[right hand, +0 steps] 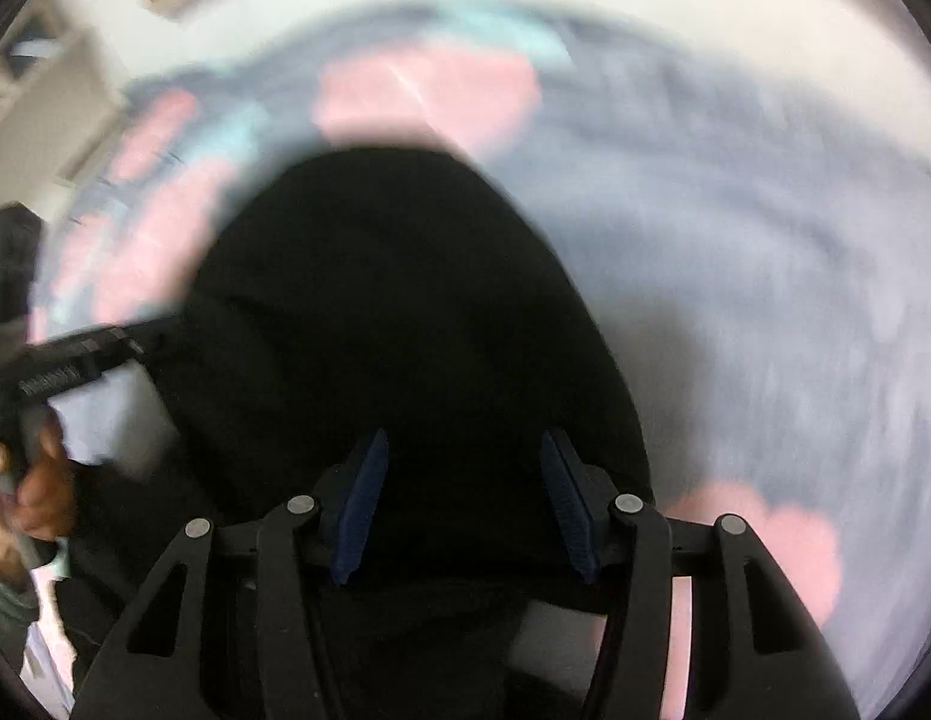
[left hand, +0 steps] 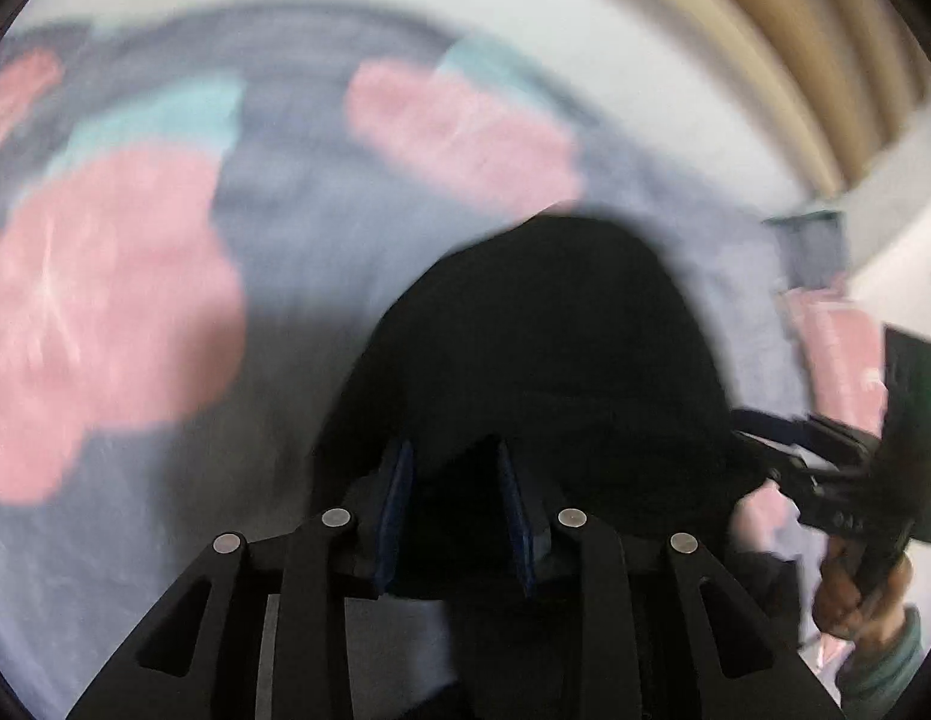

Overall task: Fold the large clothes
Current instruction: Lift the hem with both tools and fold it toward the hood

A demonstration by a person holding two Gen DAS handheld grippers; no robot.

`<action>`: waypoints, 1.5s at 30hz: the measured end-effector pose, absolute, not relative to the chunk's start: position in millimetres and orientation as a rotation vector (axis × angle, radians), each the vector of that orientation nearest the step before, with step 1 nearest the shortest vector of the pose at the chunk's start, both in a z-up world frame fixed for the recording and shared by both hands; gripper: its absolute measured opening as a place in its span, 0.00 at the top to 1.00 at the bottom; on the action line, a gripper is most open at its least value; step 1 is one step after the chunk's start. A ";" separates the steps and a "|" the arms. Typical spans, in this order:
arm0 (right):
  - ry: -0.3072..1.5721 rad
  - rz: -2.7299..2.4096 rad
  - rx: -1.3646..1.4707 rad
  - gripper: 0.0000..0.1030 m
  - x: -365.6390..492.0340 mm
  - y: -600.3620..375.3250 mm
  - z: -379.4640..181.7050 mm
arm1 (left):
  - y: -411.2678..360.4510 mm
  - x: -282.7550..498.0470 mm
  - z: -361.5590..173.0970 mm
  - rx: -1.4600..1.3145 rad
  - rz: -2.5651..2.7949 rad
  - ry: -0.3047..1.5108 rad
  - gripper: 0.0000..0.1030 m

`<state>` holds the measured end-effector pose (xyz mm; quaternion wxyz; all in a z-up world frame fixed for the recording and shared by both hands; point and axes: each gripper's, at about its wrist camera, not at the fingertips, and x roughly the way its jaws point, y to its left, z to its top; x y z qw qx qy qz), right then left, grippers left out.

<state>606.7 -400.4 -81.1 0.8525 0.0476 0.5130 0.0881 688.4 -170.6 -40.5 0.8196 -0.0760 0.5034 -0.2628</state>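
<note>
We held both grippers over a black garment (left hand: pixel 549 360) that lay bunched on a pale blue-grey sheet (left hand: pixel 321 252) printed with large pink (left hand: pixel 105 312) and teal patches. Both views were blurred by motion, so finer detail of the cloth was lost to us.

In the left wrist view, our left gripper (left hand: pixel 456 510) pointed steeply down at the black garment. Its blue pads (left hand: pixel 399 504) stood a narrow gap apart, and dark cloth filled the space in front of and under them. We could not tell whether the pads pressed on the fabric or merely hung over it.

In the right wrist view, our right gripper (right hand: pixel 465 504) had its blue pads (right hand: pixel 363 504) set clearly wider apart, with the black garment (right hand: pixel 405 312) spread below and ahead of them. The pads did not appear to pinch any fold, so we read those jaws as parted and empty.

Each camera also caught the other tool at its edge: the right gripper's black body with a hand (left hand: pixel 855 594) on its handle at the far right of the left view, and the left gripper with its hand (right hand: pixel 39 480) at the far left of the right view.
</note>
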 end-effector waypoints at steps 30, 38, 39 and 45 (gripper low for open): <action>1.334 0.348 0.373 0.33 678.5 -473.2 -139.0 | -178.9 797.6 -96.4 -0.237 -0.797 1.307 0.35; 1.282 0.269 0.172 0.76 666.2 -443.1 -109.9 | -205.0 774.0 -83.2 -0.168 -0.811 1.249 0.86; 1.271 0.260 0.146 0.77 659.8 -439.6 -102.1 | -207.9 762.6 -69.6 -0.127 -0.833 1.216 0.87; 1.130 0.234 0.058 0.78 584.1 -423.8 -24.8 | -185.8 672.1 29.9 -0.039 -0.913 0.935 0.88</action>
